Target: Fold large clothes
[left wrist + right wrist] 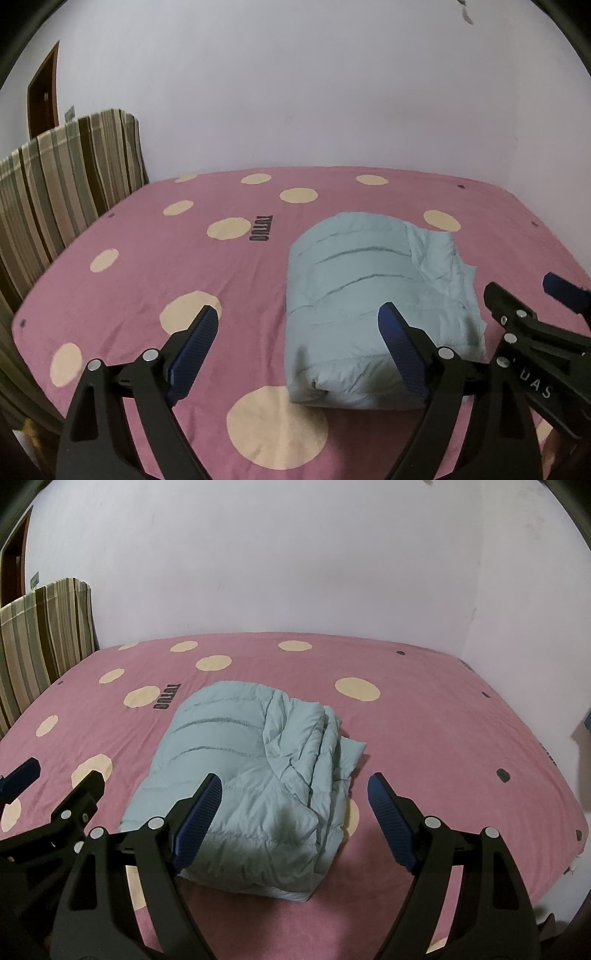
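Pale blue puffer jacket [373, 295] lies folded on the pink dotted bedsheet [147, 258], looking light, soft and slippery. Left gripper [301, 339] and right gripper [291, 812] both stand wide and empty just before the jacket; I would grip its thick near edge.

A folded pale-blue puffer jacket [376, 306] lies right of centre on the pink dotted bedsheet [147, 229]. The left gripper [297, 325] spreads wide at the bottom; the right gripper [524, 291], lower right, seems open too.
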